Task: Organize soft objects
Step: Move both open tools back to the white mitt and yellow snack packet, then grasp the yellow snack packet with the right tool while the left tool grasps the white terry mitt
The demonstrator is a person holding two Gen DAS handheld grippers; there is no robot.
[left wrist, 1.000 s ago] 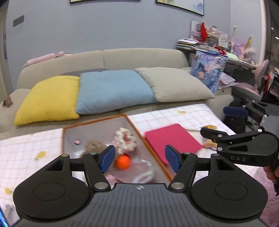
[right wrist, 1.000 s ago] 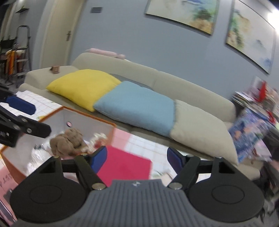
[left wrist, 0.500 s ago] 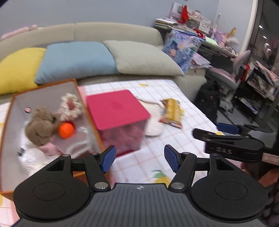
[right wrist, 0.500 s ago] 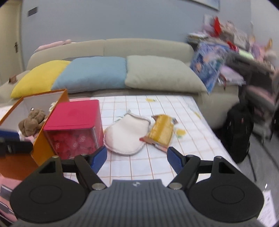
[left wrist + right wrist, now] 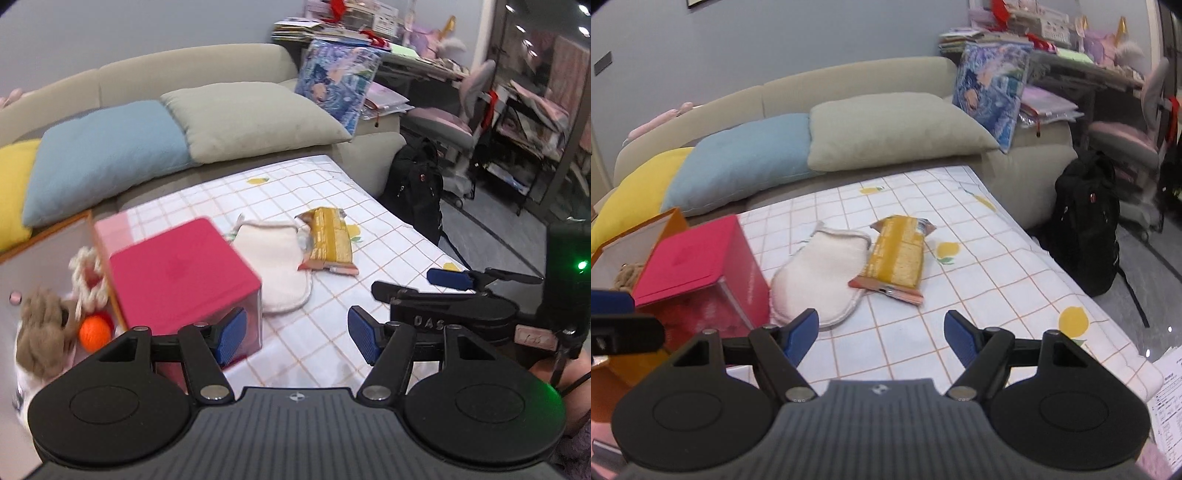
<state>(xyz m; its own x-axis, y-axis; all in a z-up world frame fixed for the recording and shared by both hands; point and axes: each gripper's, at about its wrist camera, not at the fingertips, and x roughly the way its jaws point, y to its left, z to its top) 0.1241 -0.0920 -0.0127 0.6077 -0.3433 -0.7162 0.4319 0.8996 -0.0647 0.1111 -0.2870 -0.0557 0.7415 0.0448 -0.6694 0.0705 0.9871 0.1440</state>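
Note:
A white cloth mitt (image 5: 820,275) (image 5: 275,260) lies flat on the checked tablecloth (image 5: 979,280), touching a yellow snack packet (image 5: 897,258) (image 5: 328,240) on its right. Left of the mitt stands a clear box with a pink lid (image 5: 698,271) (image 5: 177,269). Beyond it an orange-rimmed box (image 5: 48,236) holds a brown plush toy (image 5: 42,332), an orange ball (image 5: 95,332) and a white ring-shaped plush (image 5: 86,273). My right gripper (image 5: 881,334) hangs open and empty above the cloth, nearer than the mitt. My left gripper (image 5: 293,334) is open and empty beside the pink-lidded box.
A beige sofa (image 5: 849,85) with yellow, blue and grey cushions runs behind the table. A black backpack (image 5: 1086,225) stands on the floor right of the table, with a cluttered desk and a chair (image 5: 1123,136) beyond. The table's right edge drops off near papers (image 5: 1167,398).
Both views have swung right and tilted down, from the sofa and orange-rimmed box to the mitt and snack packet. Both grippers have stayed open and empty.

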